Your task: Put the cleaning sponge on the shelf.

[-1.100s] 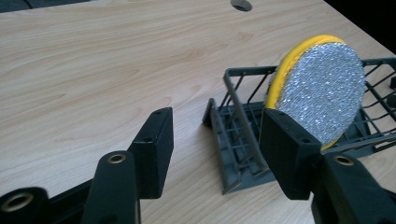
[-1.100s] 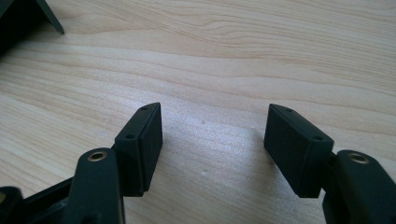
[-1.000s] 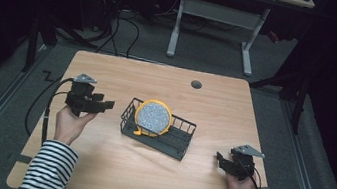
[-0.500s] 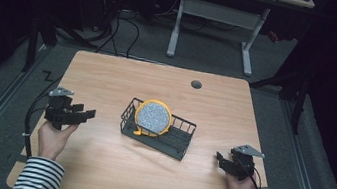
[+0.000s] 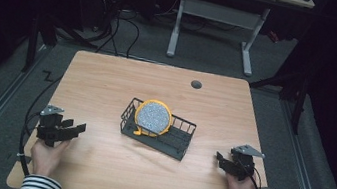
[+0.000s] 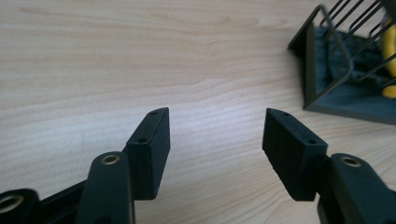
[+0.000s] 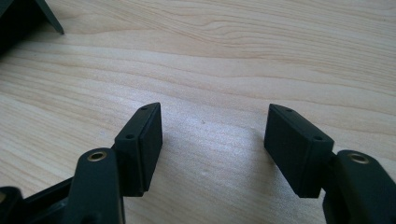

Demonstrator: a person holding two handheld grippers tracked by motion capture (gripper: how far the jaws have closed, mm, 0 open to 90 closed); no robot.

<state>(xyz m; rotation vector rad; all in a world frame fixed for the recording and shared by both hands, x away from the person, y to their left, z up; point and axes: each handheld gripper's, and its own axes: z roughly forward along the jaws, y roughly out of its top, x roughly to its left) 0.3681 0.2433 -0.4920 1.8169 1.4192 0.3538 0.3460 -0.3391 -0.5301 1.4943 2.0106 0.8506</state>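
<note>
We see a dark wire dish rack (image 5: 158, 134) sitting near the middle of the light wooden surface (image 5: 107, 85), with a round speckled grey plate with a yellow rim (image 5: 153, 117) standing on edge in its left end, leaning slightly against the wires. Our left hand-held gripper (image 5: 78, 129) rests low at the near left edge of the surface, well apart from the rack, its jaws pointing toward the rack and spread wide with nothing between them. In the left gripper view, the left hand-held gripper (image 6: 215, 126) shows bare wood grain in the gap between its two black pads, and the corner of the dish rack (image 6: 327, 74) appears at the upper right with a sliver of the plate's yellow rim (image 6: 390, 65) behind the wires. Our right hand-held gripper (image 5: 221, 160) lies at the near right edge of the surface, also well apart from the rack, held in a hand that comes in from the bottom. In the right gripper view, the right hand-held gripper (image 7: 212, 126) has its jaws likewise spread apart over bare wood, holding nothing, and a dark corner of the rack (image 7: 23, 18) shows at the upper left. A small dark round grommet (image 5: 196, 84) sits in the surface toward its far edge.
</note>
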